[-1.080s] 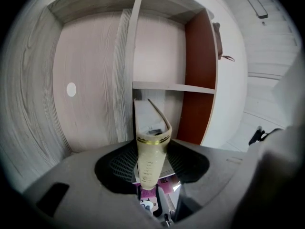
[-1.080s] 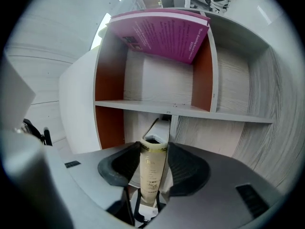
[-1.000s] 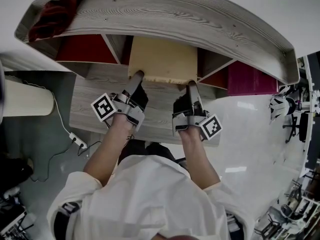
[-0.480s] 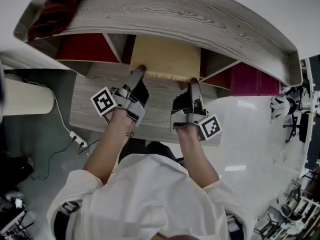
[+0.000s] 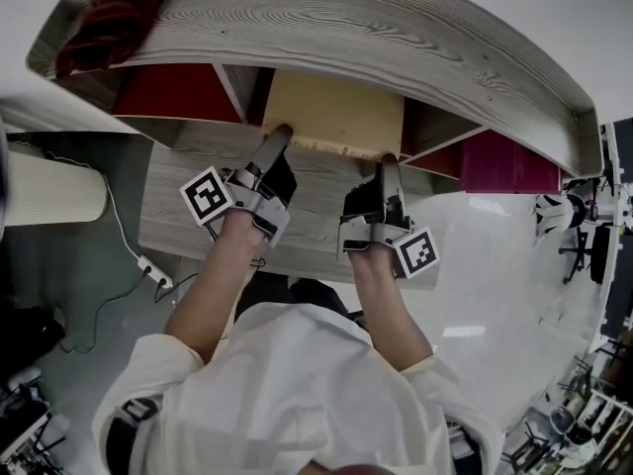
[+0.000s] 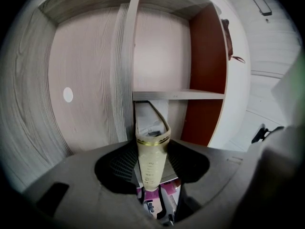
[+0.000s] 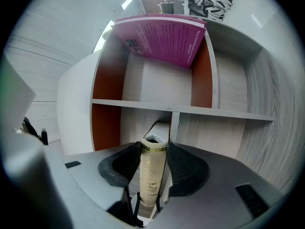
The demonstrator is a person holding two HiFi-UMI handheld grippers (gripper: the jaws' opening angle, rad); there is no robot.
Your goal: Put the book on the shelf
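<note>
Left gripper (image 5: 280, 133) and right gripper (image 5: 388, 160) are clamped on the near edge of the book (image 5: 331, 115), held partly inside the middle compartment of the shelf (image 5: 415, 38); it should be pushed farther in evenly and kept level.

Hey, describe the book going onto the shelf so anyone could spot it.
Find the grey wood-grain shelf unit. At its middle compartment, the book is held by the left gripper and right gripper. It is pale cream, unlike the magenta book to its right.
</note>
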